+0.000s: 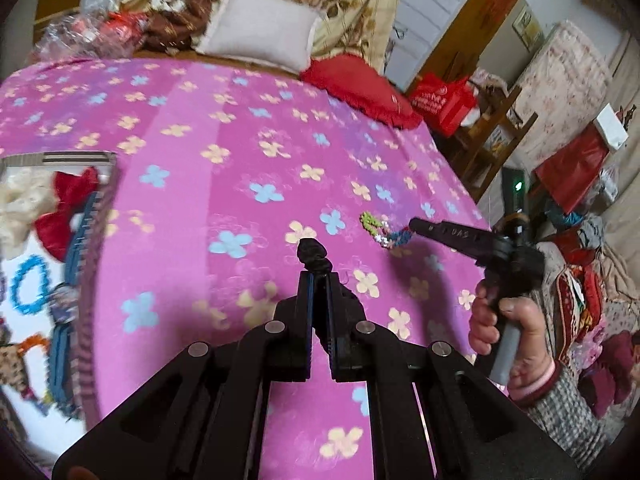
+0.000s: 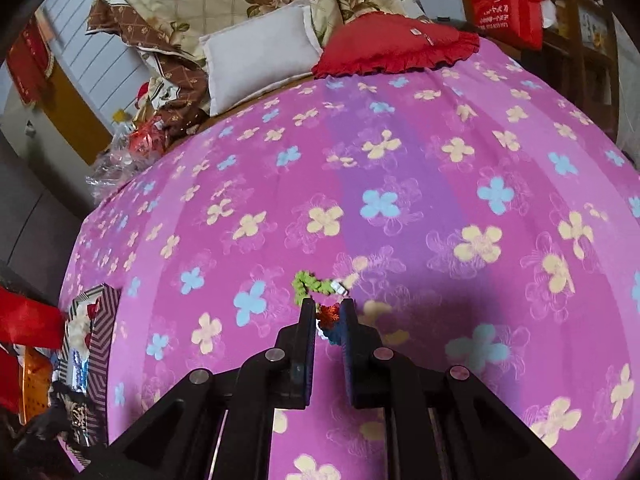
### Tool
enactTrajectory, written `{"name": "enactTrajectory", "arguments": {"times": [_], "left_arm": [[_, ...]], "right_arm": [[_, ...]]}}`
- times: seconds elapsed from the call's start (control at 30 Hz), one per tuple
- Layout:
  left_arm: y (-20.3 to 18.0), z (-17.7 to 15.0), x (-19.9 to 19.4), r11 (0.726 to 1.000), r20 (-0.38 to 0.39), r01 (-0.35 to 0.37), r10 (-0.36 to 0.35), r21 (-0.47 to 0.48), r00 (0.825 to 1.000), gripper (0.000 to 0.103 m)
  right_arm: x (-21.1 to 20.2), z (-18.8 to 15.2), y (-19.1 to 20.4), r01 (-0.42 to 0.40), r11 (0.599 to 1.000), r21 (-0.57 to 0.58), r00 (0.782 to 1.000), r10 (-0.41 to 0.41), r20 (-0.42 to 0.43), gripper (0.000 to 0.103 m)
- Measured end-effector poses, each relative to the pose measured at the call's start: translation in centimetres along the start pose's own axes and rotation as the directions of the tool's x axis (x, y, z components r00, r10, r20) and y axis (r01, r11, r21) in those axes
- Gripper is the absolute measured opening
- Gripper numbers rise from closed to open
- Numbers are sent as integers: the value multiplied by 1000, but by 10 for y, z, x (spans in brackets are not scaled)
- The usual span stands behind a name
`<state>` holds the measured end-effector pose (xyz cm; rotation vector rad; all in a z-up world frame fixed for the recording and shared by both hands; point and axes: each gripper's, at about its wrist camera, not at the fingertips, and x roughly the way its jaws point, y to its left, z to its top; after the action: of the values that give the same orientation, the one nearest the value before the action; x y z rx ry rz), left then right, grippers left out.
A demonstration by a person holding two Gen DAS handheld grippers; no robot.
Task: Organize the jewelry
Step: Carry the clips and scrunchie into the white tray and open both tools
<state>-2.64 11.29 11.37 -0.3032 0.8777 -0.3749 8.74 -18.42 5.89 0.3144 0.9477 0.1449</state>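
In the left wrist view, a pink flowered bed sheet [image 1: 240, 152] covers the bed, with a jewelry box [image 1: 86, 280] at its left edge; the left gripper [image 1: 318, 276] jaws pinch a black hair tie [image 1: 314, 254]. In the right wrist view, pillows [image 2: 260, 48] lie at the far end, and the right gripper [image 2: 328, 312] jaws close around a multicolored beaded bracelet [image 2: 316, 286] lying on the sheet.

Both grippers closed, each pinching something small

The left gripper [image 1: 319, 280] reaches forward with its fingers nearly together, nipping a black hair tie [image 1: 314, 256]. The right gripper [image 2: 329, 312] points down at the bed, its fingers closed on a colourful beaded bracelet [image 2: 320, 292]. The right hand [image 1: 508, 332] wraps its handle, a pink cuff showing at the wrist.
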Motion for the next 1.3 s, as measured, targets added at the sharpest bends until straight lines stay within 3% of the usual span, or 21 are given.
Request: {"name": "enactTrajectory", "arguments": {"times": [0.3, 0.53, 0.63, 0.8, 1.03, 1.3], "left_arm": [[51, 3, -65, 993, 120, -85, 94, -78, 988, 4], [118, 10, -105, 969, 180, -190, 217, -158, 959, 5], [152, 13, -117, 947, 191, -250, 288, -200, 938, 4], [201, 18, -120, 906, 168, -344, 390, -247, 905, 4], [251, 6, -112, 854, 109, -429, 476, -295, 873, 4], [307, 2, -104, 809, 36, -427, 480, -405, 876, 4]], "right_arm": [[-42, 3, 48, -31, 995, -92, 997, 38, 71, 11], [-78, -6, 118, -101, 972, -213, 987, 125, 99, 11], [-84, -14, 152, -148, 954, -262, 981, 176, 86, 11], [-84, -30, 216, -225, 912, -344, 967, 252, 35, 11], [-63, -55, 313, -318, 839, -442, 944, 322, -69, 11], [-12, -86, 401, -336, 790, -512, 941, 294, -164, 11]]}}
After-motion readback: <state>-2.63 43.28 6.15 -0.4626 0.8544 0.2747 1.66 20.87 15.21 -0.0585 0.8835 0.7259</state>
